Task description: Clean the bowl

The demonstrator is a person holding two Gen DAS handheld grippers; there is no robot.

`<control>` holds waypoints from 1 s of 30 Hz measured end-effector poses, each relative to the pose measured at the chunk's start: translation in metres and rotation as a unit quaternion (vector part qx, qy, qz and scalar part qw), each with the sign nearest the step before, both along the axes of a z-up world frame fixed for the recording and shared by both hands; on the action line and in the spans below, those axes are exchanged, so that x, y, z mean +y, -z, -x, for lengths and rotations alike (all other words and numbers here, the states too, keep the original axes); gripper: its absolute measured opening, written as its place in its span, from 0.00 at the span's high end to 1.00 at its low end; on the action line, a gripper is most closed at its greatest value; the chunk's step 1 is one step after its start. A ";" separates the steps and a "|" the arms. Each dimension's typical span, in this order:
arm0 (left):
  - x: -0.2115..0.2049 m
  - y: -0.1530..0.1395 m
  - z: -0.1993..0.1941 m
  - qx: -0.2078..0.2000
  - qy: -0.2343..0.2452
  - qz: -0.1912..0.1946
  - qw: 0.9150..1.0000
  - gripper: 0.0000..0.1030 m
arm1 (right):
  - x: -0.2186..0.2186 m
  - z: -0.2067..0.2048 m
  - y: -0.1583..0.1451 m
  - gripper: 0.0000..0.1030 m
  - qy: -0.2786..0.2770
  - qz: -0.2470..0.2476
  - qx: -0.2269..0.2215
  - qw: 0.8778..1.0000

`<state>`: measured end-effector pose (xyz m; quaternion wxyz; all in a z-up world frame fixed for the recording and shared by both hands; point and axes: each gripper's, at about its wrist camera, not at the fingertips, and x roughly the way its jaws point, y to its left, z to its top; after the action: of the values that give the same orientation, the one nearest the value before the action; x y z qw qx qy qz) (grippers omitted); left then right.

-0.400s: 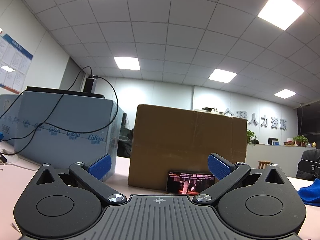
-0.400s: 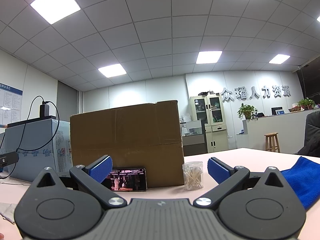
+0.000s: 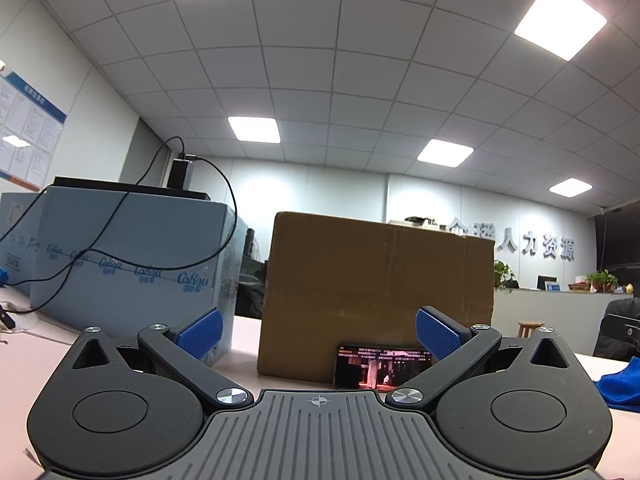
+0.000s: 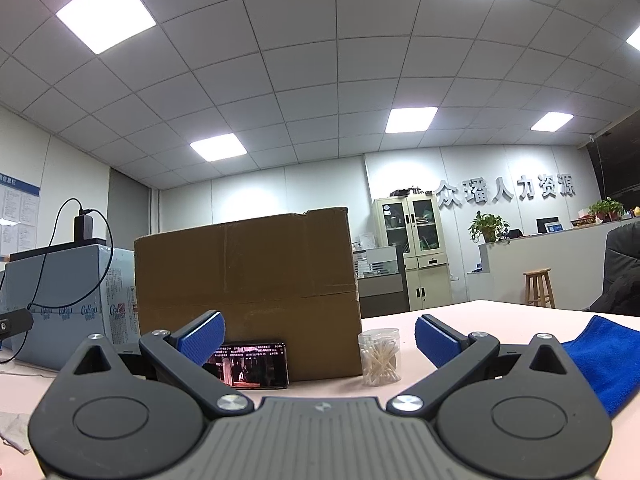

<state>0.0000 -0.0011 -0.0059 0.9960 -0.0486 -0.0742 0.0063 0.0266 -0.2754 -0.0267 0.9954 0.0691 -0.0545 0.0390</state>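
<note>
Nothing moved, both grippers' fingers spread, bowl unseen

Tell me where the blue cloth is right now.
The blue cloth lies on the pink table at the right edge of both wrist views, right of the cotton swab jar.

Cardboard box (image 4: 246,300), phone (image 4: 252,366) and swab jar (image 4: 379,356) ahead; bare tabletop (image 4: 480,312) rightward.
</note>
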 end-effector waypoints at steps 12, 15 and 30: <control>-0.009 0.004 0.004 -0.009 -0.039 -0.020 0.999 0.00 | -0.012 0.030 -0.001 0.00 -0.005 -0.008 -0.001 1.000; -0.008 0.004 0.009 -0.020 -0.040 -0.018 0.999 0.00 | -0.007 0.013 -0.001 0.00 -0.006 -0.010 -0.001 1.000; -0.008 0.002 0.007 -0.017 -0.035 -0.014 0.999 0.00 | -0.019 0.018 -0.007 0.00 -0.016 -0.014 0.003 1.000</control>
<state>-0.0068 -0.0086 -0.0082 0.9944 -0.0319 -0.0932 0.0392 0.0090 -0.2946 -0.0196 0.9937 0.0836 -0.0506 0.0543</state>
